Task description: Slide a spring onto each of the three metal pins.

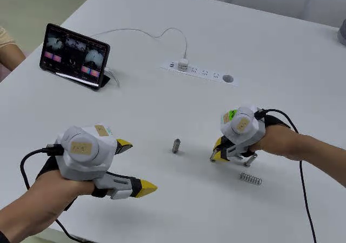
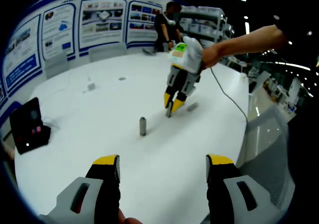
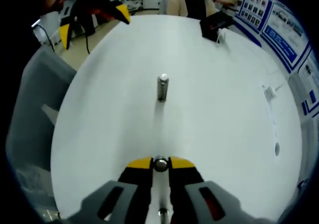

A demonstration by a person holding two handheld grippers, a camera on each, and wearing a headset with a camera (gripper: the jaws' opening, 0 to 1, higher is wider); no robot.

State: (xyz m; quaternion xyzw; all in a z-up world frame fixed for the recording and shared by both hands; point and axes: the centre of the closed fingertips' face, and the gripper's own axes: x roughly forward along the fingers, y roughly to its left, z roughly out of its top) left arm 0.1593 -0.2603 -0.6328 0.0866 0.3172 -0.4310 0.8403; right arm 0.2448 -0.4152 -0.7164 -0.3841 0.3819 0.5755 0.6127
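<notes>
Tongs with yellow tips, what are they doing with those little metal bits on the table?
A person holds tongs in each hand. The right tongs are shut on a metal pin, low over the white table. In the middle, a second pin stands upright with a spring already on it. A loose spring lies on the table near the right tongs. The left tongs are open, holding nothing.
</notes>
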